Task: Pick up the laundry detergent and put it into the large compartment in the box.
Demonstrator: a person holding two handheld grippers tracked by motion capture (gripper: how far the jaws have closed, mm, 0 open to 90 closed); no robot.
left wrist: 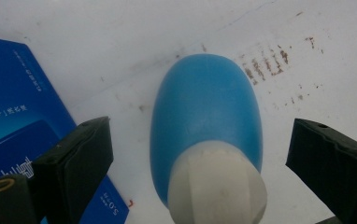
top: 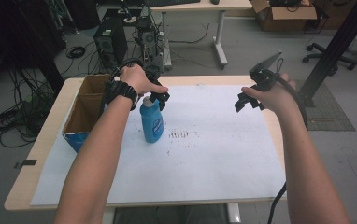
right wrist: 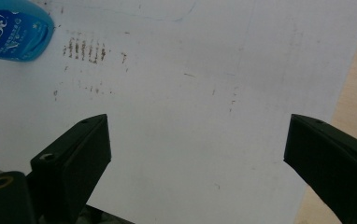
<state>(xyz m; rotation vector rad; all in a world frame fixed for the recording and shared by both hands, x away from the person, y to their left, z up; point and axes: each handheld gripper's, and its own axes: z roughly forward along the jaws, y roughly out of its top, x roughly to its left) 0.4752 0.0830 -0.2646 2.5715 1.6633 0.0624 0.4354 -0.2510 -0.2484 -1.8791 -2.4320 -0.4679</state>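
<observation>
Bottle (left wrist: 204, 121) between spread left gripper (left wrist: 200, 154) fingers (left wrist: 81, 154), untouched.

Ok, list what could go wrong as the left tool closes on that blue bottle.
1. The left tool is open around the white cap of the blue bottle, not its body; a grip that high could tip the upright bottle.
2. The cardboard box stands close beside the bottle, so a sideways swing may knock it.
3. The right tool hovers open, far off, and probably cannot steady the bottle.
</observation>
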